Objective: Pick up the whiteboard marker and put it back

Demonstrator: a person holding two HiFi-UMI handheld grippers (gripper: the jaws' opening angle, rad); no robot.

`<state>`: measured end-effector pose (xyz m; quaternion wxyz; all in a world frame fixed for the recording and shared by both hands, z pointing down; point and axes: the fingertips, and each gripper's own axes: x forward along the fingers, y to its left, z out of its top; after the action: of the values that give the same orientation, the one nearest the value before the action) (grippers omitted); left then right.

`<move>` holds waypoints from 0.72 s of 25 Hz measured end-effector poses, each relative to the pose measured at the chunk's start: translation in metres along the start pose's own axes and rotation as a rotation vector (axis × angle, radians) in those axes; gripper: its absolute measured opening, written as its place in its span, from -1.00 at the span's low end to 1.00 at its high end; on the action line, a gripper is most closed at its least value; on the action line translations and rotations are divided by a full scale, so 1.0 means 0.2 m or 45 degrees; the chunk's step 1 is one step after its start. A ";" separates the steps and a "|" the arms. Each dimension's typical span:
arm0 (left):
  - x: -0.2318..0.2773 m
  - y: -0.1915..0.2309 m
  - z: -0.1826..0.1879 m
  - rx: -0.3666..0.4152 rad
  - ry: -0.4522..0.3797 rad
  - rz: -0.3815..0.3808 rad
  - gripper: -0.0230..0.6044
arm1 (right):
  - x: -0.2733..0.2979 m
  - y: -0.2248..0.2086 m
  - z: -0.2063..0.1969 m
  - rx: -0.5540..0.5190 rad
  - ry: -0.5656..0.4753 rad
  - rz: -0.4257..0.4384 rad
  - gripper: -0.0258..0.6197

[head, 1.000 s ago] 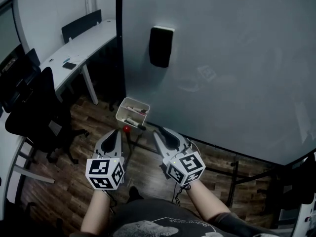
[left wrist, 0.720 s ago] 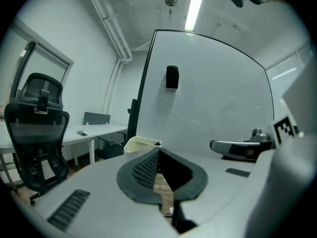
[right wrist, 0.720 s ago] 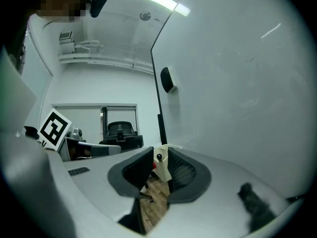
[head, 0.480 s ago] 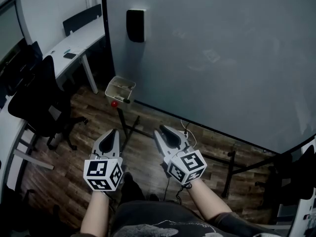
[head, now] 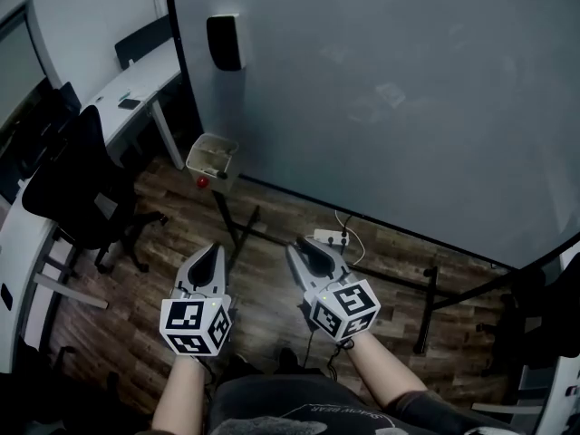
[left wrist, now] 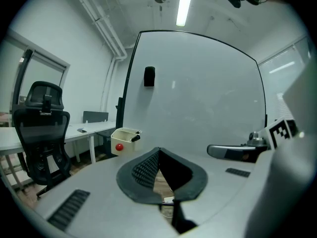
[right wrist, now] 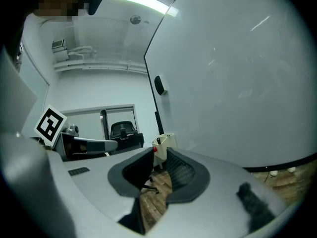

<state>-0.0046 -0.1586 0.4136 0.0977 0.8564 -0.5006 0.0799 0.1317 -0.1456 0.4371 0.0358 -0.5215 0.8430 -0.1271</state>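
Backing off had carried the cream tray (head: 211,155) up and away to the board's lower left corner, well apart from both grippers, and a white power strip (head: 328,236) had come into view just ahead of my right one. Closest in, my left gripper (head: 213,250) had its jaws tip to tip on nothing. My right gripper (head: 304,246) kept its jaws parted, with only floor showing between them. Dark wood planks (head: 272,270) ran underneath. Black stand legs (head: 237,229) crossed the floor between me and the tray. The whiteboard marker (left wrist: 134,138), dark-ended, poked out at the tray's rim, near a red ball (head: 201,182) on its front. Off to the left stood a black office chair (head: 77,179) and a white curved desk (head: 136,80). Farthest back rose the pale, smooth, black-edged whiteboard (head: 390,89), with a black rectangular block (head: 224,42) mounted near its upper left.
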 end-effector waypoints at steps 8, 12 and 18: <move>-0.01 -0.03 0.00 -0.003 -0.010 -0.076 -0.88 | 0.00 0.03 -0.03 -0.027 0.015 -0.064 -0.68; -0.12 0.02 -0.01 -0.020 -0.026 -0.088 -0.88 | -0.03 0.11 -0.03 -0.033 0.011 -0.105 -0.71; -0.36 0.12 -0.04 -0.035 -0.030 -0.093 -0.88 | -0.09 0.34 -0.03 -0.063 0.000 -0.132 -0.78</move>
<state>-0.0609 -0.1082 0.4069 0.1064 0.8735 -0.4713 0.0592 0.0803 -0.0993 0.4251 0.0162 -0.5651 0.8178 -0.1079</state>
